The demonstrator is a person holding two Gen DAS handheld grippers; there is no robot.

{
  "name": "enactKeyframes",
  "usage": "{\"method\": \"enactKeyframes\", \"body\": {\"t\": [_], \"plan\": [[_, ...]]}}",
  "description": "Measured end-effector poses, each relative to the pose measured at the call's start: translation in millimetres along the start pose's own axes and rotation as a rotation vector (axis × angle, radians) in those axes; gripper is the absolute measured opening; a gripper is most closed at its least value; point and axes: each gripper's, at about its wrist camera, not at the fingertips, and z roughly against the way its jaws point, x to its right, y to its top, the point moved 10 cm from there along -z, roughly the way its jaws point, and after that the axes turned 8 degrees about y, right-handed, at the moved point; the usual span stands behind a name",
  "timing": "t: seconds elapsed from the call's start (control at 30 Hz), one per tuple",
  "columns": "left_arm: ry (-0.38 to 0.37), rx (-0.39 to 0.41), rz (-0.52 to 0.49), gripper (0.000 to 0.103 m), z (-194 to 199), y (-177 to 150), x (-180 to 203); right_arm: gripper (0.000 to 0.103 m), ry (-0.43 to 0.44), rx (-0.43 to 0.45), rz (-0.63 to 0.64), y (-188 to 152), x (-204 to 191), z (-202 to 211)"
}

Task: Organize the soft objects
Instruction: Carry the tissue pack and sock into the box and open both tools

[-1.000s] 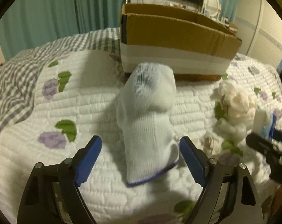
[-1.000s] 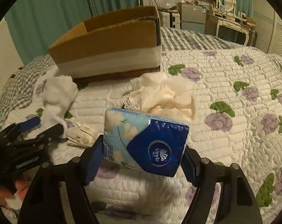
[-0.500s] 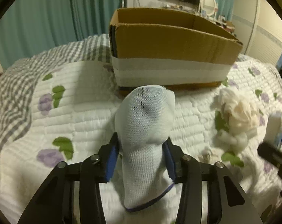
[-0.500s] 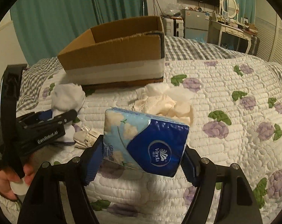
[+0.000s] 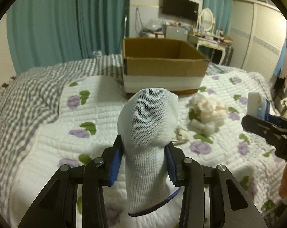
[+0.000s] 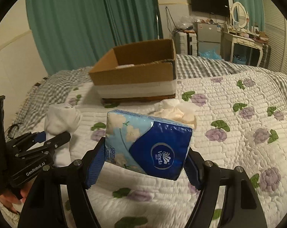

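My left gripper (image 5: 145,163) is shut on a pale blue sock (image 5: 147,125) and holds it above the quilt. It also shows in the right wrist view (image 6: 61,119). My right gripper (image 6: 143,163) is shut on a blue Vinda tissue pack (image 6: 149,142), lifted over the bed; it also shows at the right of the left wrist view (image 5: 257,104). An open cardboard box (image 5: 162,68) stands on the bed ahead of both grippers, also in the right wrist view (image 6: 135,70). A cream cloth heap (image 5: 206,108) lies in front of the box.
A small crumpled cloth (image 5: 181,133) lies on the floral quilt (image 5: 77,133) near the cream heap. A grey checked blanket (image 5: 29,91) covers the bed's left and far side. Teal curtains (image 5: 67,24), a dresser (image 6: 242,39) and a TV (image 5: 179,9) stand behind.
My left gripper closed on the sock and lifted it off the quilt. Both grippers rose, so the box now sits lower and farther in view. The right gripper kept the tissue pack.
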Motion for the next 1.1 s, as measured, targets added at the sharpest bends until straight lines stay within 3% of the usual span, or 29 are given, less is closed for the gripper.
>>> {"method": "enactKeyframes", "body": {"t": [0.27,0.43,0.6,0.87,1.1], "plan": [[-0.023,0.073,0.005,0.040,36.7,29.9,5.4,0.073,0.066,0.069,0.011,31.9,-13.0,40.5],[-0.025,0.118,-0.046,0.040,46.4,52.4,15.1,0.073,0.045,0.152,0.055,82.3,-11.5,65.3],[-0.042,0.146,-0.078,0.040,35.8,91.2,26.8,0.073,0.038,0.196,0.092,127.9,-9.2,65.3],[-0.033,0.155,-0.095,0.041,-30.7,174.6,39.5,0.074,0.041,0.166,0.150,195.8,-2.6,-6.2],[-0.011,0.136,-0.148,0.045,-109.9,197.4,36.0,0.074,0.052,0.098,0.117,227.8,21.5,-95.8]]}}
